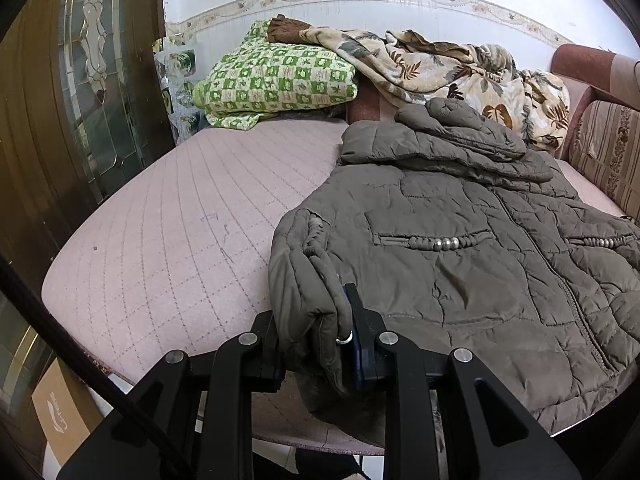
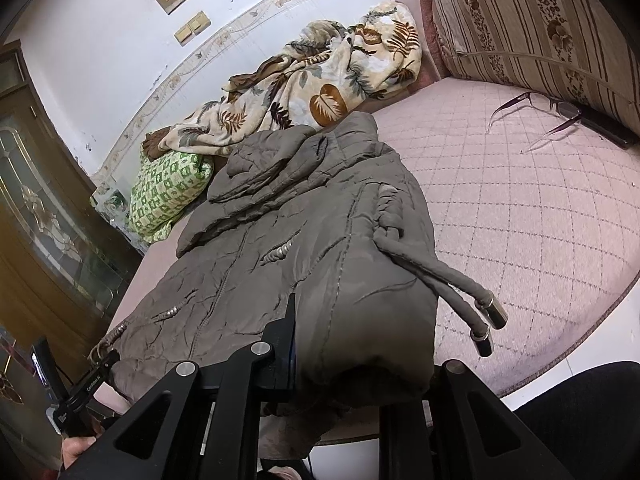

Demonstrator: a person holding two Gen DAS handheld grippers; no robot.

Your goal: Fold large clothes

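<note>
Only the right wrist view shows eyeglasses [image 2: 536, 114] beside the jacket [image 2: 304, 240].

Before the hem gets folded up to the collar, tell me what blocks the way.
Nothing visible does. Both grippers, left and right, already clamp the grey padded jacket's hem; the leaf-print blanket lies beyond the collar.

Each camera sits on its own tool and looks forward and downward, very near the jacket [image 1: 460, 248] hem. Both views share the jacket, the pink bed [image 1: 168, 216] and the wall behind.
</note>
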